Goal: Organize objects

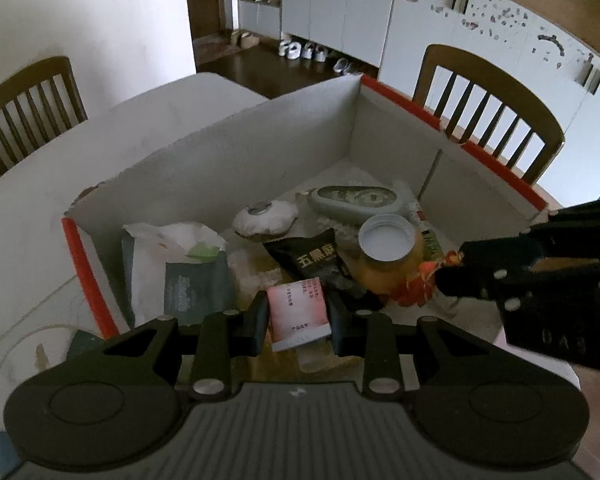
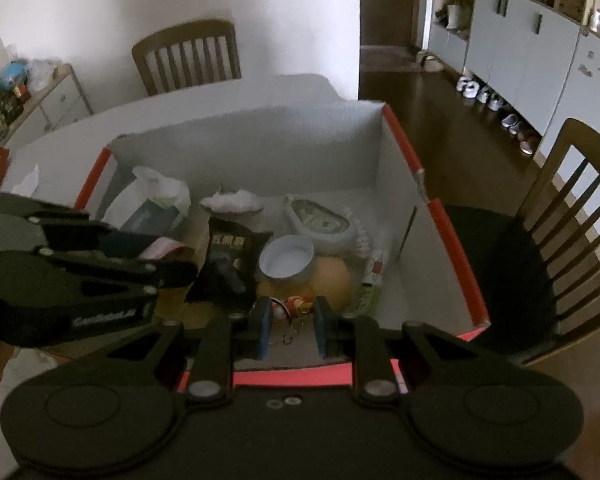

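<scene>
**Two items held over the box, release to come**

While we look through the left wrist camera, the left gripper point(image 1: 299, 318) has its fingers nearly closed on a pink sachet point(image 1: 298, 314), poised above the white box point(image 1: 204, 168); beyond the fingertips lie a black packet point(image 1: 314, 258) and an orange bottle point(image 1: 386, 258).

From the right wrist camera, the right gripper point(image 2: 290, 326) pinches a small red keychain figure point(image 2: 294, 306), its ring dangling between the fingers, which the left view barely shows. We judge both need lowering, then release.
</scene>
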Tool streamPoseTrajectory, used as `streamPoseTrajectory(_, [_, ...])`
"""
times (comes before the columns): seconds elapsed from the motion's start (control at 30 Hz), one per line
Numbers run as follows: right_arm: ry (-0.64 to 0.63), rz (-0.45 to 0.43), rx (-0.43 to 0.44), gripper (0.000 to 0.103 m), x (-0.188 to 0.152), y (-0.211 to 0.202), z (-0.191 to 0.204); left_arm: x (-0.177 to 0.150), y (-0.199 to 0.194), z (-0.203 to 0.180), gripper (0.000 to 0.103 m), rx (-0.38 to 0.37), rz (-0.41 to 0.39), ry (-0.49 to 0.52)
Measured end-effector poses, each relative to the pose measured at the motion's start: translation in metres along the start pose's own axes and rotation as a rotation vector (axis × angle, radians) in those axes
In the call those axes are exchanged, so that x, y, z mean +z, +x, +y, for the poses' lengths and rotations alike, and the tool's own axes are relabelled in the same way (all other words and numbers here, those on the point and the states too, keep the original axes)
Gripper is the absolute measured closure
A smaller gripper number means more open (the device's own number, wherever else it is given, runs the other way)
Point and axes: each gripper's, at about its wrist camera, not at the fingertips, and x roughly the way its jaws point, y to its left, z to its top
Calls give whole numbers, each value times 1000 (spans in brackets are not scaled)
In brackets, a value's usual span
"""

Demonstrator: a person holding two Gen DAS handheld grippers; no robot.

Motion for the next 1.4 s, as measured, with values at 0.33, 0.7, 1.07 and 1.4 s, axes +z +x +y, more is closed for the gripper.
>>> streamPoseTrajectory(0.33, [-42, 42, 2, 82, 5, 16, 2, 3, 16, 3, 74, -15, 31, -18])
streamPoseTrajectory(0.7, [-80, 35, 46, 56, 3, 4, -5, 2, 12, 3, 35, -39, 10, -31])
streamPoseTrajectory(1.07, [-84, -9, 70, 40, 1, -19, -6, -7, -11, 2, 35, -56, -31, -57])
streamPoseTrajectory(1.4, [-92, -114, 91, 33, -4, -56, -3, -18, -59, 4, 35, -71, -149, -106])
